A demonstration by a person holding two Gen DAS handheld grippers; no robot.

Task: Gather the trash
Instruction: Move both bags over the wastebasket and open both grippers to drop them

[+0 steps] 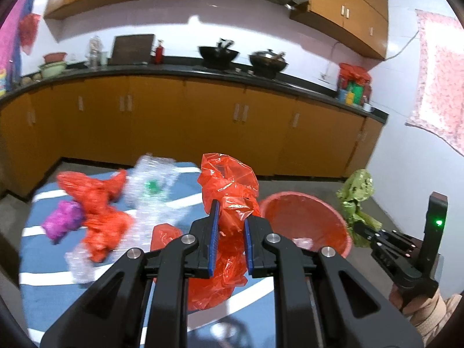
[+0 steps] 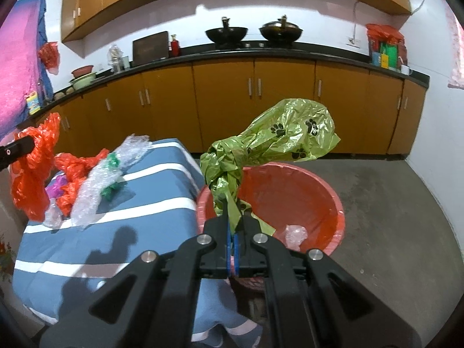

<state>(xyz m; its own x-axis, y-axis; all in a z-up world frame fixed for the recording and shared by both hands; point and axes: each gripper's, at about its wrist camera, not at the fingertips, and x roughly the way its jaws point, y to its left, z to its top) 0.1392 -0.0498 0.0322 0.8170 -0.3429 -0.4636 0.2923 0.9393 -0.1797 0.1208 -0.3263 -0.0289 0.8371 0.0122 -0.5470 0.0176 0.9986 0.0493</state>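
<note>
Fingers of the right gripper are pinching the tail of the green bag, pressed together on it, and the bag is hanging over the near rim of the red bin. Fingers of the left gripper are gripping a red bag, which is hovering above the striped tabletop, beside the bin. I think the puffed green bag is risking to catch on the rim or drift outside if it is released too early. Farther on the tabletop, more red plastic, bubble wrap and a purple wad are waiting, blurred. The bin's bottom is partly hidden.
</note>
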